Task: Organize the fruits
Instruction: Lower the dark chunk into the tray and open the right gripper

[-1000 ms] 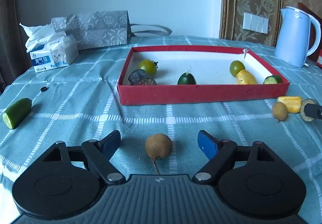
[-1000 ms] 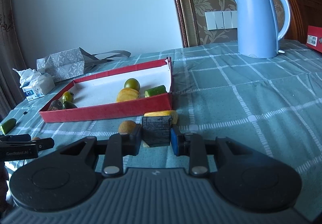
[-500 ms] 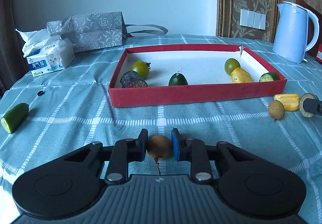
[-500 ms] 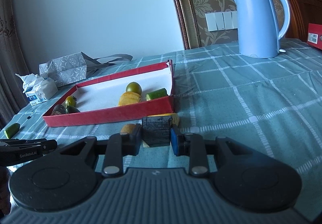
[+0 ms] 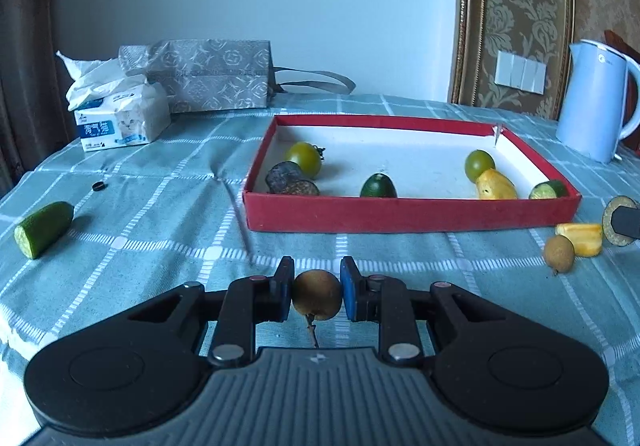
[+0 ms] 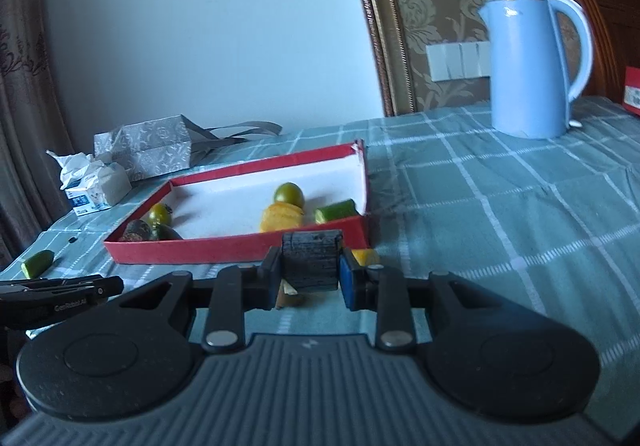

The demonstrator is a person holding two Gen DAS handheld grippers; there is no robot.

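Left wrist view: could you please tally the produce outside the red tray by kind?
Brown round fruit: 2 (one in the left gripper)
Yellow piece: 1
Cucumber piece: 1
Dark piece: 1 (in the right gripper)
Total: 5

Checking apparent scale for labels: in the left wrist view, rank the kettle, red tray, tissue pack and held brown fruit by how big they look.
1. red tray
2. kettle
3. tissue pack, close to the kettle
4. brown fruit, enlarged by nearness

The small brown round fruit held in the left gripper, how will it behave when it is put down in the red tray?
The brown fruit is nearly round, so it will probably roll on the red tray's flat floor. Its thin stem looks too slight to stop it. The left gripper pinches only its sides, so it may slip.
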